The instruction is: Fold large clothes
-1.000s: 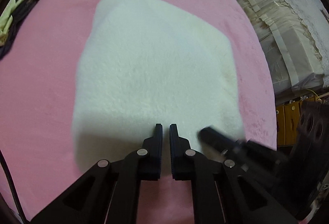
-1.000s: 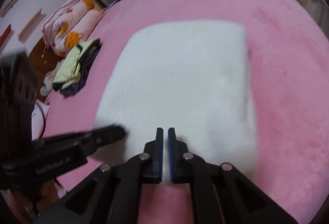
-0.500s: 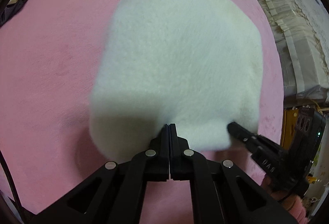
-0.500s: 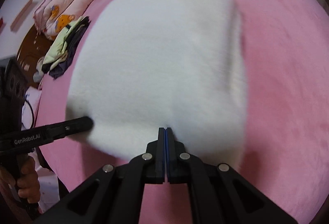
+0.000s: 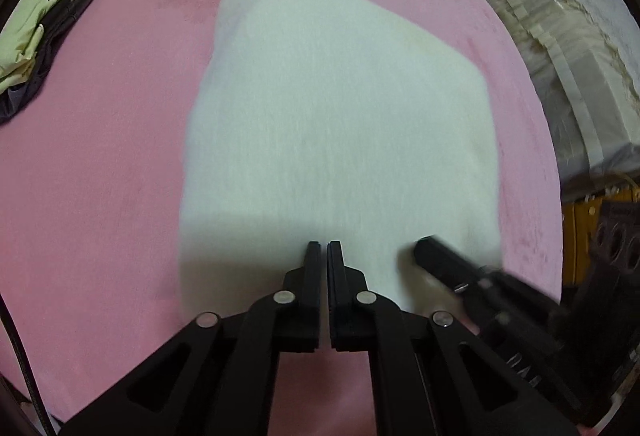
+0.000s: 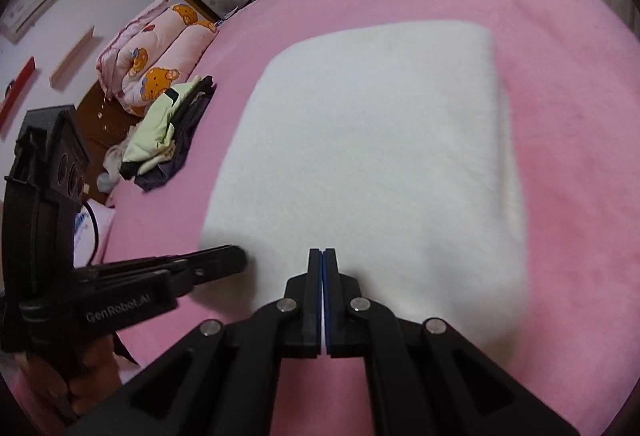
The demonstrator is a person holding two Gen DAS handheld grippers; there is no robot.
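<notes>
A folded white fleece garment [image 5: 336,132] lies flat on the pink bed cover [image 5: 100,164]; it also shows in the right wrist view [image 6: 372,156]. My left gripper [image 5: 324,248] is over the garment's near edge, its jaws almost together with a thin gap and nothing visibly between them. My right gripper [image 6: 322,254] is shut over the same near edge, to the right of the left one. Each gripper shows in the other's view: the right one [image 5: 428,252] and the left one [image 6: 236,260]. Whether either pinches cloth is not visible.
A pile of green and dark clothes [image 6: 168,132] lies at the bed's left side, also in the left wrist view [image 5: 36,36]. A rolled bear-print quilt [image 6: 152,56] is behind it. Cream bedding [image 5: 560,48] is stacked beside the bed on the right.
Both grippers were pressed close on the garment half a second ago and have pulled back toward me. The left jaws have parted slightly. The garment lies where it was.
</notes>
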